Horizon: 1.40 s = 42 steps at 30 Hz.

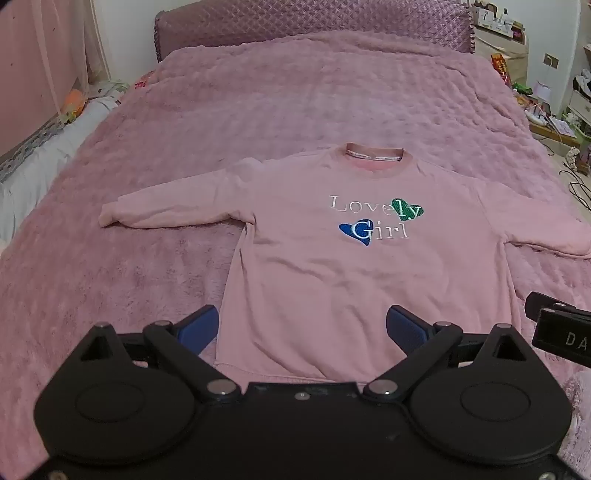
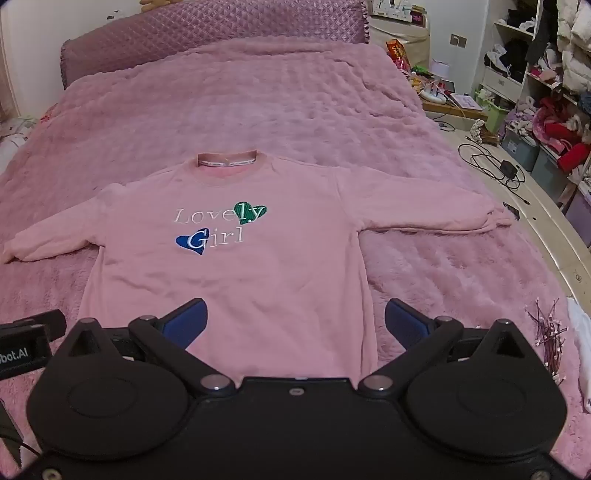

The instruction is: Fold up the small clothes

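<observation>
A small pink sweatshirt (image 1: 332,266) with "Lovely Girl" and two hearts lies flat, front up, on the pink bed, both sleeves spread sideways. It also shows in the right wrist view (image 2: 236,280). My left gripper (image 1: 301,328) is open and empty above the hem, over the shirt's lower left part. My right gripper (image 2: 295,325) is open and empty above the hem, over the lower right part. The hem's middle is hidden behind each gripper body.
A fluffy pink blanket (image 1: 258,103) covers the bed, with a quilted headboard (image 1: 314,22) at the far end. A bundle of dark red ties (image 2: 546,332) lies near the bed's right edge. The cluttered floor and shelves (image 2: 546,92) are to the right.
</observation>
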Each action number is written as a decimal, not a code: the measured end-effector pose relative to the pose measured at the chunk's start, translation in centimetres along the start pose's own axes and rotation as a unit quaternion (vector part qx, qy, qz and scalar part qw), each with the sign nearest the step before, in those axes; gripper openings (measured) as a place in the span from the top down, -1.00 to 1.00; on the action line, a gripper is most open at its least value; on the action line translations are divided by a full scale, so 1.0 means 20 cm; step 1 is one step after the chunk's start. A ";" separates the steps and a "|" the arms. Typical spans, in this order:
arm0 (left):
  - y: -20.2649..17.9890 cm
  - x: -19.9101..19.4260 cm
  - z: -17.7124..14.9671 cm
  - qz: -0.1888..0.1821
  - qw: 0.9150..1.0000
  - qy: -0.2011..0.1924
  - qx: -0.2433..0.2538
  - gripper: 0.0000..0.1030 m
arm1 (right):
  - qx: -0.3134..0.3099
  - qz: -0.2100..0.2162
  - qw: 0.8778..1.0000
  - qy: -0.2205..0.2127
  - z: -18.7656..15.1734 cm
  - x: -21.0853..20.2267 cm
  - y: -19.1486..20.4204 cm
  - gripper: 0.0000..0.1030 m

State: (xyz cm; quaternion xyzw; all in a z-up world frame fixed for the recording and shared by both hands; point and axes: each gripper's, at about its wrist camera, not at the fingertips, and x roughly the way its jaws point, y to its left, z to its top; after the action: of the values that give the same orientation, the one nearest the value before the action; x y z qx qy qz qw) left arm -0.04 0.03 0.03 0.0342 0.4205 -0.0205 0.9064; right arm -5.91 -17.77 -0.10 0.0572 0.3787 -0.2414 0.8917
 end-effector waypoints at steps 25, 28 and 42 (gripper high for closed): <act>0.01 0.01 0.00 0.008 1.000 0.001 -0.003 -1.00 | 0.002 0.000 1.000 0.001 0.00 -0.01 0.00 -1.00; 0.01 0.01 0.00 0.007 1.000 0.002 -0.003 -1.00 | 0.002 0.000 1.000 0.000 -0.01 -0.01 0.00 -1.00; 0.00 0.01 -0.01 0.009 1.000 0.004 -0.005 -1.00 | 0.001 0.000 1.000 0.001 -0.01 -0.01 0.00 -1.00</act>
State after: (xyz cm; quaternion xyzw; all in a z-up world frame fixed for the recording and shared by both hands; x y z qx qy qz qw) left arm 0.00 0.13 -0.27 0.0337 0.4235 -0.0101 0.9052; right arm -6.21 -17.53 -0.07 0.0585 0.3791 -0.2418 0.8913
